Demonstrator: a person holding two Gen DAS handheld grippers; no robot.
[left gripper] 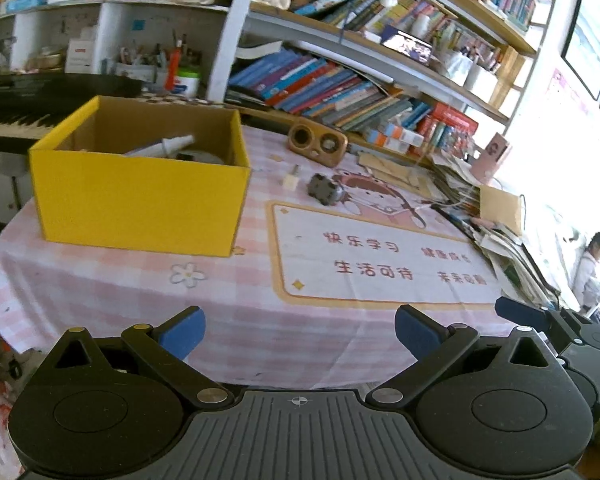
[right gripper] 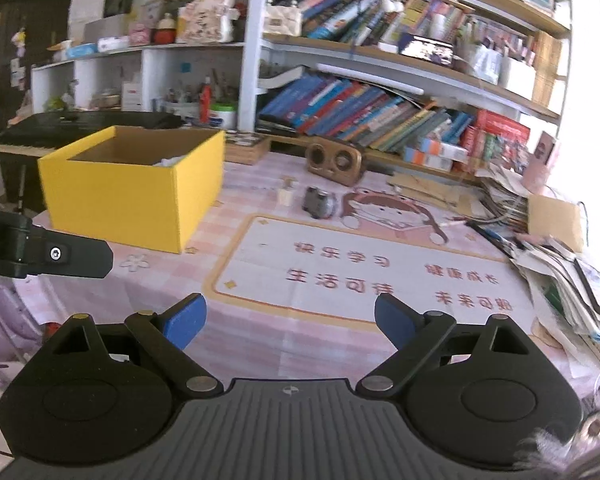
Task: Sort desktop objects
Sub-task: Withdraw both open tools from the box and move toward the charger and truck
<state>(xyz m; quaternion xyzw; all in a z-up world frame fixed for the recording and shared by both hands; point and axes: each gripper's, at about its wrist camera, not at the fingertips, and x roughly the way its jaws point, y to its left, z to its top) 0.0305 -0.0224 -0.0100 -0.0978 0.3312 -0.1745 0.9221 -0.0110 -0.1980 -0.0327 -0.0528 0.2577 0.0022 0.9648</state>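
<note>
Left wrist view showed left gripper [left gripper: 300,330] wide open, empty; right gripper [right gripper: 290,320] likewise; small grey toy car [left gripper: 325,189] lay center frame, straight ahead past both, right of yellow box [left gripper: 140,200], neither clearly nearer.

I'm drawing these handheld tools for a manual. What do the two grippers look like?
Both match: the left gripper and right gripper each have a ribbed dark grey base with a small crosshair mark, two round black housings, black link arms with silver pivot pins, brass-coloured studs, and blue padded fingertips. No cables or sleeves show.
</note>
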